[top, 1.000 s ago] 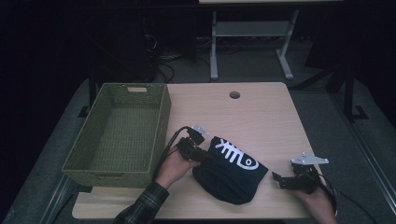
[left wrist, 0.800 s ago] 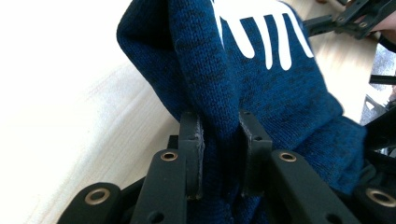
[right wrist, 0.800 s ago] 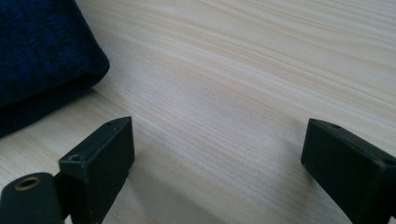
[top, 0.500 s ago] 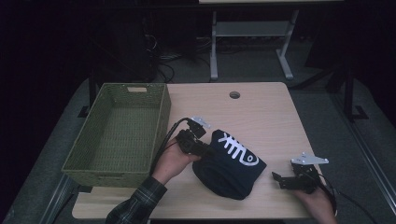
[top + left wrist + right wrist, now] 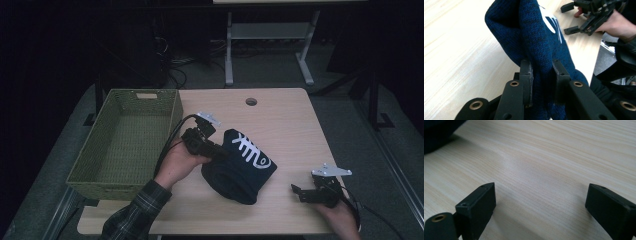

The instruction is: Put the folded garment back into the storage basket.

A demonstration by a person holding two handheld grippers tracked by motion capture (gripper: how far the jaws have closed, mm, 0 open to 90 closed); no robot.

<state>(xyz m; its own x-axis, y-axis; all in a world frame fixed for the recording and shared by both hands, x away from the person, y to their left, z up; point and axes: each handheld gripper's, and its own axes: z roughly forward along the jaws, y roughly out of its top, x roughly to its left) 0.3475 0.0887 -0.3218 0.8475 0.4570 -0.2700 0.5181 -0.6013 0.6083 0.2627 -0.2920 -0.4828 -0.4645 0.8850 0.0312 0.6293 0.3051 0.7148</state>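
Note:
A dark blue knitted garment [image 5: 240,167] with a white fishbone print hangs partly lifted off the wooden table [image 5: 280,115]. My left gripper [image 5: 222,155] is shut on its left edge; in the left gripper view the blue knit [image 5: 534,37] is bunched between the two jaws, at the left gripper [image 5: 542,75]. My right gripper [image 5: 296,192] rests at the table's front right, open with nothing between its fingers [image 5: 477,206]. The right gripper [image 5: 540,205] points over bare wood. The left gripper view also has the right gripper [image 5: 574,17] farther off, held in a hand.
A green woven basket [image 5: 82,172] stands empty on the table's left side, just left of my left hand. A round cable hole [image 5: 251,101] lies near the far edge. A white table frame [image 5: 270,32] stands on the dark floor beyond.
My left gripper has risen and moved slightly away from me, lifting the garment's left edge with it. The right gripper has stayed in place.

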